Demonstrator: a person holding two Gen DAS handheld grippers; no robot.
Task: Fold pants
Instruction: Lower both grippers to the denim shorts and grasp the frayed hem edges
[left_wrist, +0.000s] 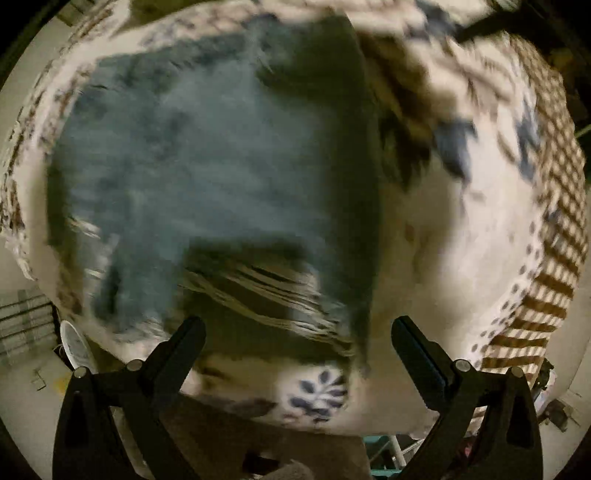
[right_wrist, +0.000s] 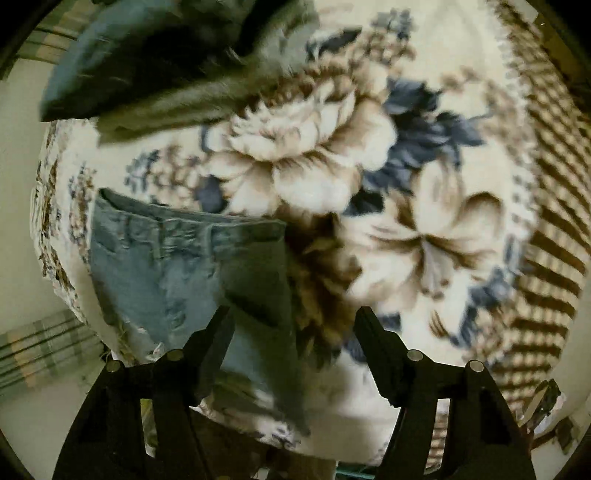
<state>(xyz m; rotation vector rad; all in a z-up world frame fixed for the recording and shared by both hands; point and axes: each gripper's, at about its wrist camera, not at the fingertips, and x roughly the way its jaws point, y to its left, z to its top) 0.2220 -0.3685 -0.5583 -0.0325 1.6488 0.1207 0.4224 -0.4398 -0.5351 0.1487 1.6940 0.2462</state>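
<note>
Blue denim pants (left_wrist: 207, 177) lie spread on a floral blanket (left_wrist: 461, 229), blurred by motion in the left wrist view. My left gripper (left_wrist: 297, 328) is open and empty, just above the near edge of the pants, where frayed threads (left_wrist: 266, 291) show. In the right wrist view the waistband end of the pants (right_wrist: 184, 254) lies at lower left, and another dark part of the pants (right_wrist: 155, 62) lies bunched at the top left. My right gripper (right_wrist: 293, 321) is open and empty, its left finger over the denim.
The cream blanket with large brown and blue flowers (right_wrist: 314, 155) covers a bed; a brown checked border (right_wrist: 546, 221) runs along the right side. Pale floor (left_wrist: 22, 406) and a striped mat (right_wrist: 40, 354) lie beyond the left edge.
</note>
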